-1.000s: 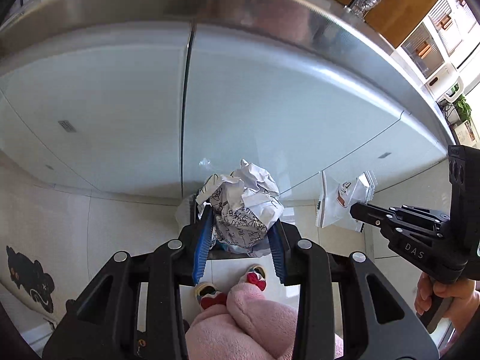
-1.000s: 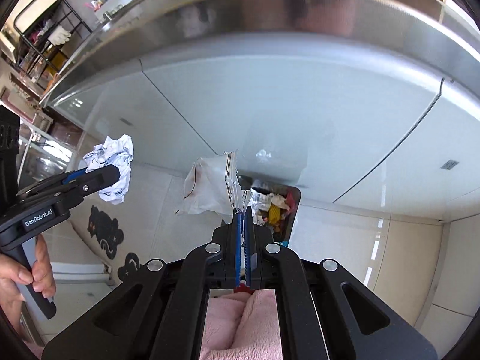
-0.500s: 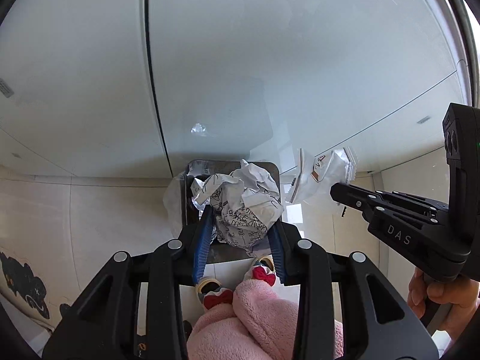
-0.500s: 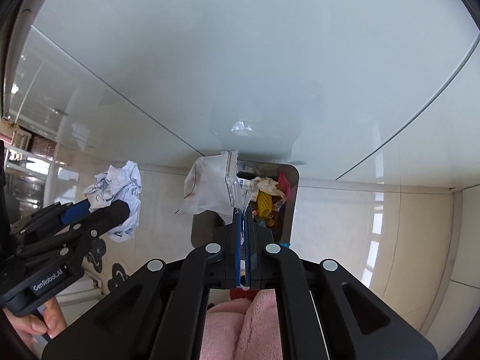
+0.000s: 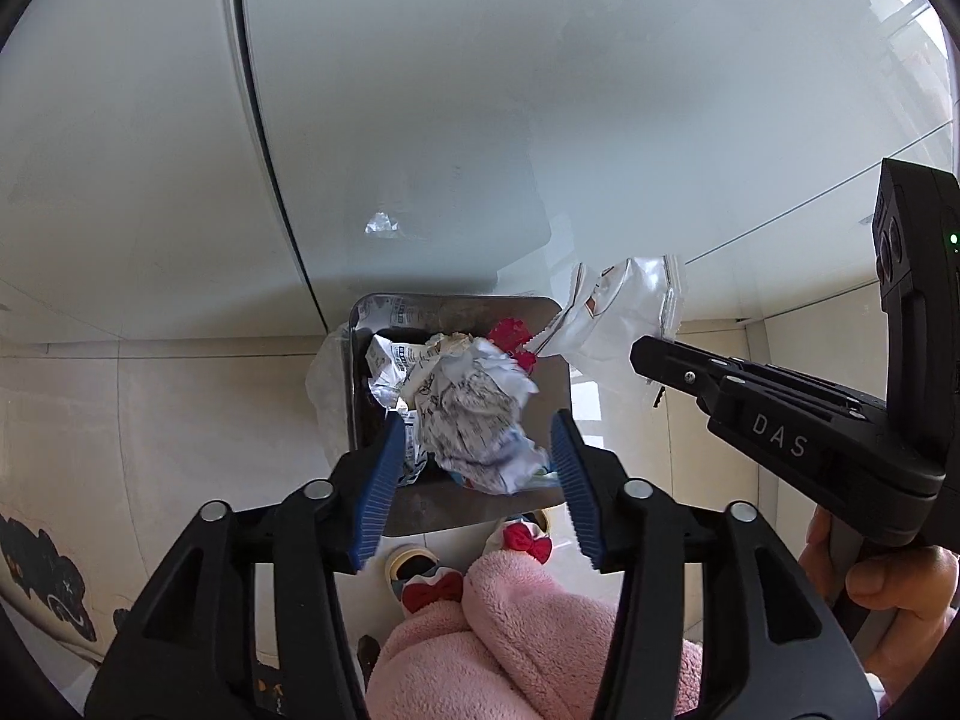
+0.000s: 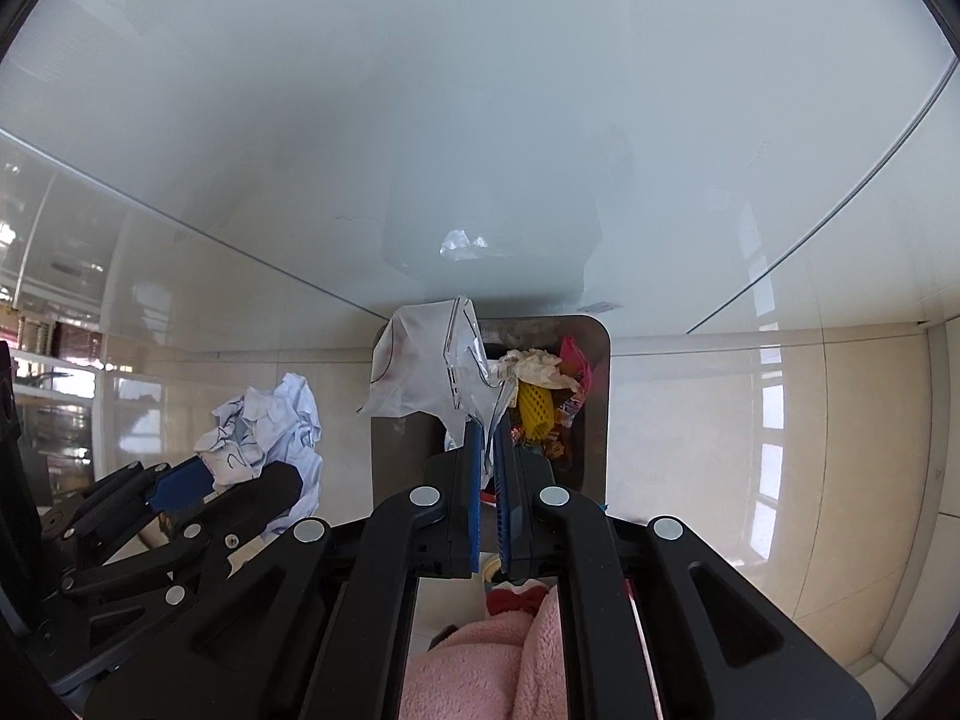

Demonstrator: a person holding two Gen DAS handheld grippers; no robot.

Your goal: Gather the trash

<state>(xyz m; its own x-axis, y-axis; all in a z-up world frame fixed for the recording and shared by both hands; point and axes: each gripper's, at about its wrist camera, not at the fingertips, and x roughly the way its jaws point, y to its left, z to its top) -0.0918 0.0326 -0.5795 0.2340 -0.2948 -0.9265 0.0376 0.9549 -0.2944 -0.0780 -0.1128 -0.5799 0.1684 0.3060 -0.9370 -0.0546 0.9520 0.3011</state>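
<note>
A crumpled, scribbled-on paper ball (image 5: 462,396) is blurred between the pads of my left gripper (image 5: 477,417), directly over the metal trash bin (image 5: 456,306). The jaws are opening and the blue pads stand clear of the paper on both sides. The same paper ball (image 6: 264,426) and left gripper (image 6: 234,480) show at the lower left of the right wrist view. My right gripper (image 6: 489,423) pinches a clear plastic bag (image 6: 420,360) above the bin's rim (image 6: 597,396), and its jaws are just starting to open. That bag (image 5: 618,306) hangs at the right gripper's tip (image 5: 645,354).
The bin holds wrappers, tissue and a yellow foam net (image 6: 534,414). It stands on a cream tiled floor (image 6: 750,420) against glossy white cabinet doors (image 5: 480,90). Pink fluffy trousers (image 5: 498,630) and red-bowed slippers (image 5: 528,540) are just below the bin. A hand (image 5: 888,576) grips the right tool.
Both grippers have dropped from counter height down to the bin. The left jaws have widened and the paper ball has come loose between them. The bag is still in the right gripper.
</note>
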